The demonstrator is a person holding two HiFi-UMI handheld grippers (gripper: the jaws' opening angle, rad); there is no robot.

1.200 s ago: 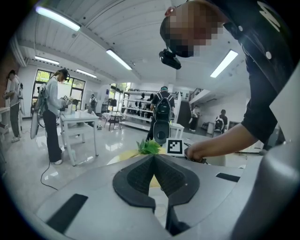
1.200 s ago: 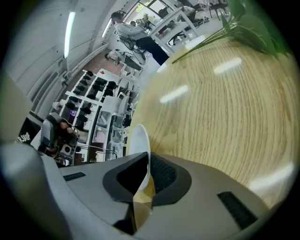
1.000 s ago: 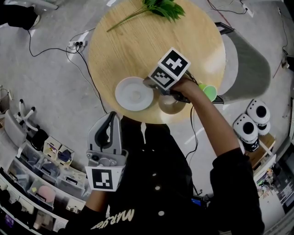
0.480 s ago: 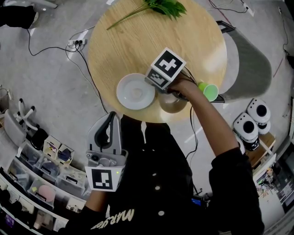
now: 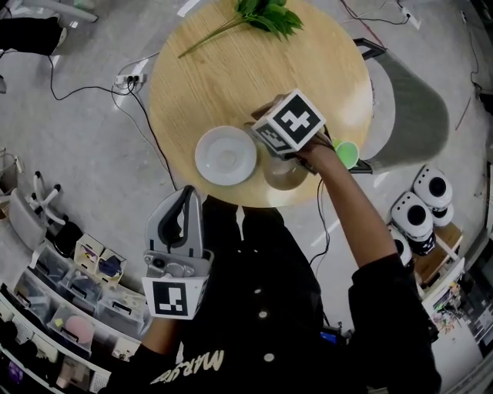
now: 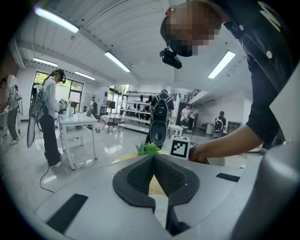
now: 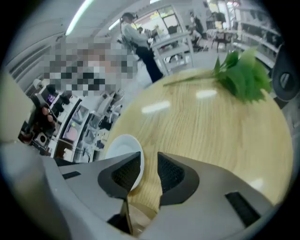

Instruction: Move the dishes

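Dishes noted: two on the round wooden table [image 5: 231, 77] — a white saucer [image 5: 225, 155] near the person's edge, and a tan dish [image 5: 283, 175] just beside the saucer. The right gripper [image 7: 149, 161] hangs over the tan dish with its jaws parted (they have just been opening). The dish rim shows low between them and the pads are not pressing on it. The left gripper [image 6: 153, 158] is off the table, well short of the saucer, tips pressed together on nothing. A green cup [image 5: 347, 154] sits past the tan dish from the saucer — a leafy sprig [image 5: 266, 15] lies well beyond.
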